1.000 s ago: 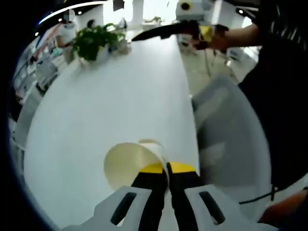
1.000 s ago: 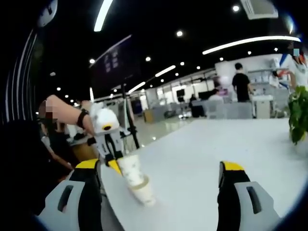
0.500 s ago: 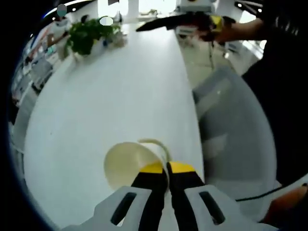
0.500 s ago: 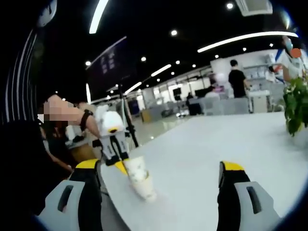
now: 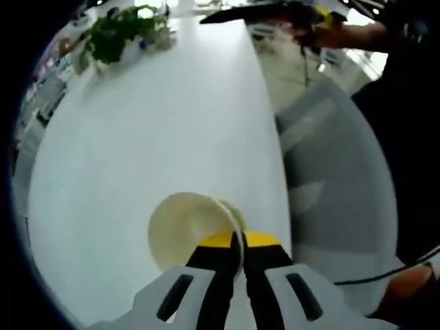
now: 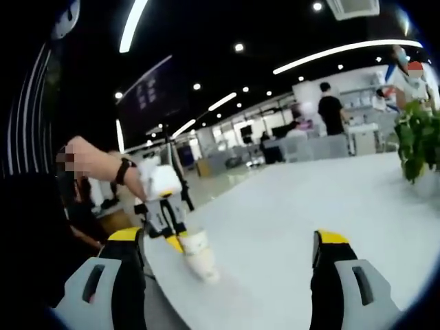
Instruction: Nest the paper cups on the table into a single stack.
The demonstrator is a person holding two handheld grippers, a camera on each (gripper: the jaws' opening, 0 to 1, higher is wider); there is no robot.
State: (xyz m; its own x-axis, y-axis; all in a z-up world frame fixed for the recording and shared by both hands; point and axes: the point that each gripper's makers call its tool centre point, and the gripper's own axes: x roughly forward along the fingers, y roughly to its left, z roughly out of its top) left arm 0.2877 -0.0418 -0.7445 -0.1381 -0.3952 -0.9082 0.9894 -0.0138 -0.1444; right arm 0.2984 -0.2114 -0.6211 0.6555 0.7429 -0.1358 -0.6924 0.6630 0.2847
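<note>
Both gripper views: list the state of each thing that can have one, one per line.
left gripper: shut on the rim of the paper cup stack.
paper cup stack: nested, tilted, base on the table at its near edge.
right gripper: open, holding nothing, above the table.
table: white, bare in the middle.
potted plant: upright at the far end of the table.
</note>
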